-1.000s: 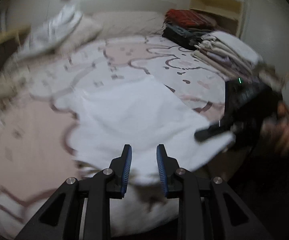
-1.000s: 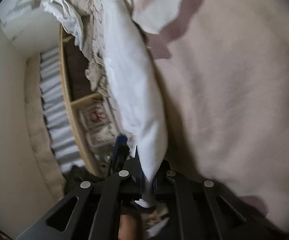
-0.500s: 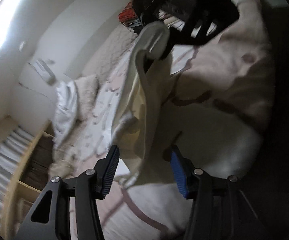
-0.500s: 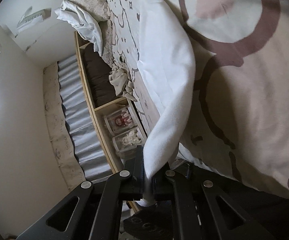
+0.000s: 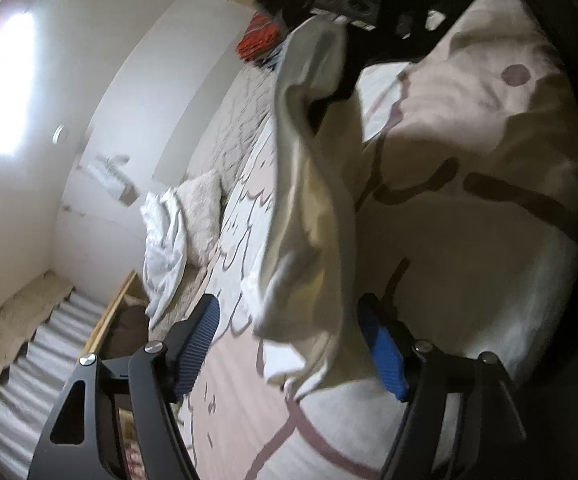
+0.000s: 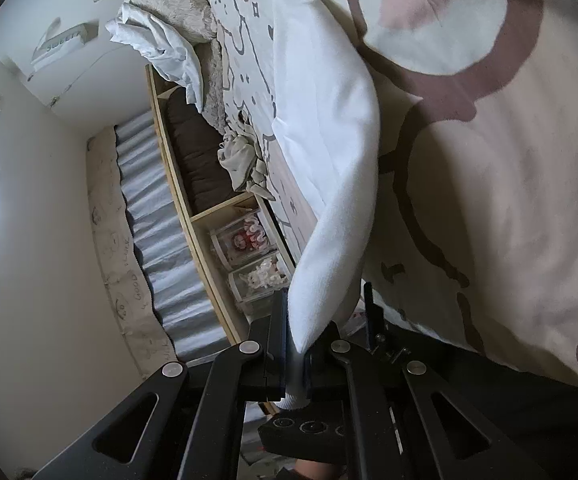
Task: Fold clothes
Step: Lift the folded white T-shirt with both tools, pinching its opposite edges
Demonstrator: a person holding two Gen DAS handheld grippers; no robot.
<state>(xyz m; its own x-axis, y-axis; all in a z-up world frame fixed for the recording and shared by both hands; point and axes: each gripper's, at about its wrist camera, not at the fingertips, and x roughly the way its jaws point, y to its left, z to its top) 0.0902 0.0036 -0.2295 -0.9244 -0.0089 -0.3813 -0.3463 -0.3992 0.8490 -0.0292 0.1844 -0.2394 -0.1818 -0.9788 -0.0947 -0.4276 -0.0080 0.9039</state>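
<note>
**White garment hangs from one gripper while the other opens to take its free end**

The right gripper [image 6: 297,364] is closed tight on a corner of the white garment [image 6: 329,152], its jaws nearly together with the cloth bunched between them. From that pinch the fabric runs away in a long, narrow drape toward the bed [image 6: 509,200], whose pink and white cartoon-print cover lies under and behind it. Holding the corner up this way lets the weight of the cloth pull it straight, which makes its edges easier to find.

In the left wrist view the same white garment [image 5: 309,216] hangs from the right gripper [image 5: 369,0], seen as a dark shape at the top of the frame, down to the left gripper [image 5: 289,344]. The left gripper's jaws are opening wide, and the loose lower end of the cloth sits between the blue pads [image 5: 385,356] without being pressed by either. My reading is that this hand is lining up for a second hold on the hanging end, so the piece can be stretched between two points and laid flat for a fold.

At the far end of the bed lie a crumpled white sheet [image 5: 165,248] and a fluffy pillow [image 5: 203,216], with an orange-red stack of clothes [image 5: 259,40] near the wall. A pale rumpled cloth [image 6: 245,160] lies on the bed's edge above a wooden shelf [image 6: 209,216].
</note>
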